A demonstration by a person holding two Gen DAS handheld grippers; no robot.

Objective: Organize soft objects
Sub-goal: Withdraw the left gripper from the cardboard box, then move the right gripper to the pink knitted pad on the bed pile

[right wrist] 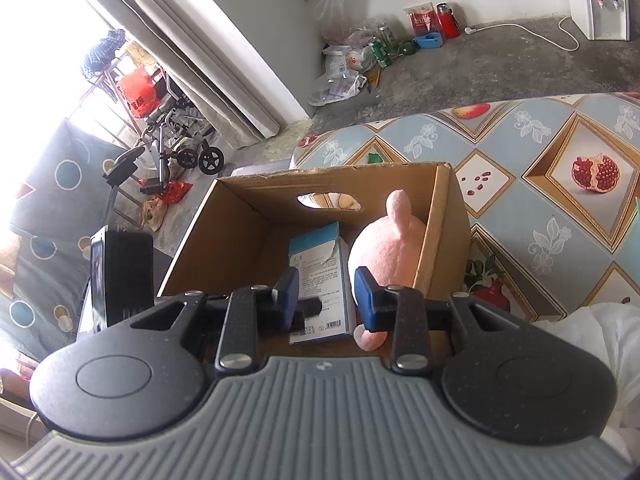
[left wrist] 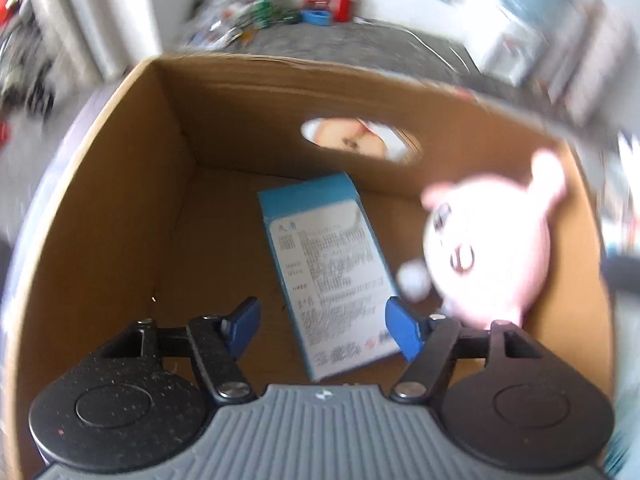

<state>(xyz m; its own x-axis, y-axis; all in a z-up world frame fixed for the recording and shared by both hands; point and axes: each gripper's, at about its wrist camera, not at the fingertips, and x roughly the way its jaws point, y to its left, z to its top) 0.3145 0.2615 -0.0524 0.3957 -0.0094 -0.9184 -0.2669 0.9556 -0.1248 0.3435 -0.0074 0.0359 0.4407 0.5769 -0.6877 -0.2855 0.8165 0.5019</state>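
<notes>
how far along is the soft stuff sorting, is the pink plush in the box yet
Done: the pink plush toy already sits inside the cardboard box, beside a blue and white carton. In hand: nothing; the left gripper hangs open over the box, and the right gripper has nothing between its pads. Left: white fabric lies at the right edge of the right wrist view, outside the box, possibly next.

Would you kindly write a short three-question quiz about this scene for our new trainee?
1. True or false: the pink plush toy lies inside the cardboard box.
2. What lies flat on the box floor beside the toy? A) blue carton B) red bottle C) towel
3. Does the left gripper hold anything?

Key:
1. True.
2. A, the blue carton.
3. No; it is open and empty above the carton.
</notes>
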